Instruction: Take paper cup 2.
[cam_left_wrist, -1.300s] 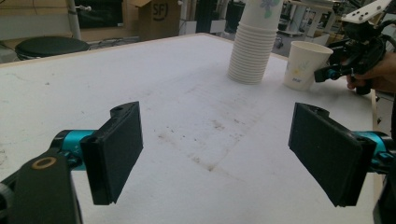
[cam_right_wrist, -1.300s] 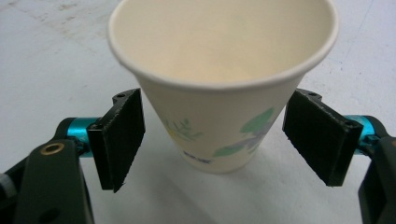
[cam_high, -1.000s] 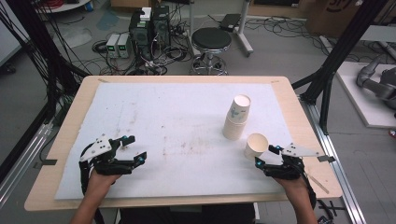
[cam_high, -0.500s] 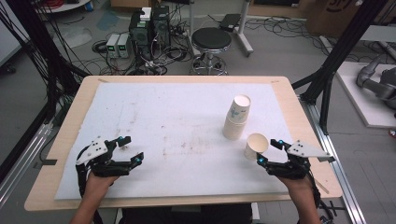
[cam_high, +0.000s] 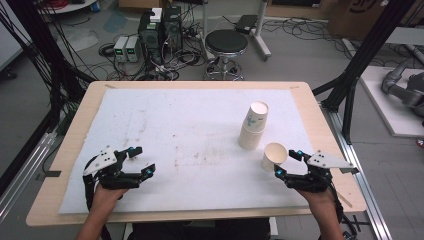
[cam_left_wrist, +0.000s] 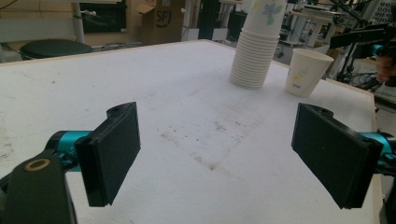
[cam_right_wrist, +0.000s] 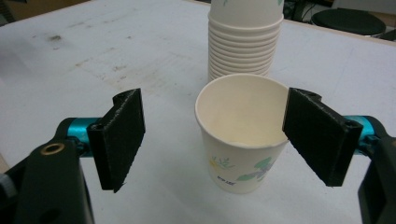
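Observation:
A single paper cup stands upright on the white mat, just right of a tall stack of paper cups. My right gripper is open just behind the single cup. Its jaws stand either side of the cup's rim without pressing on it, and the stack rises behind. My left gripper hovers near the mat's front left. It is open, its jaws have just been opening, and nothing is between them. From the left gripper the stack and the single cup are far off.
The white mat covers most of the wooden table. A round stool and electronics boxes with cables stand on the floor beyond the far edge. Black frame posts flank the table.
My right gripper has risen a little and shifted slightly beside the single cup. The left gripper's jaws have spread a bit wider. The cups have not moved.

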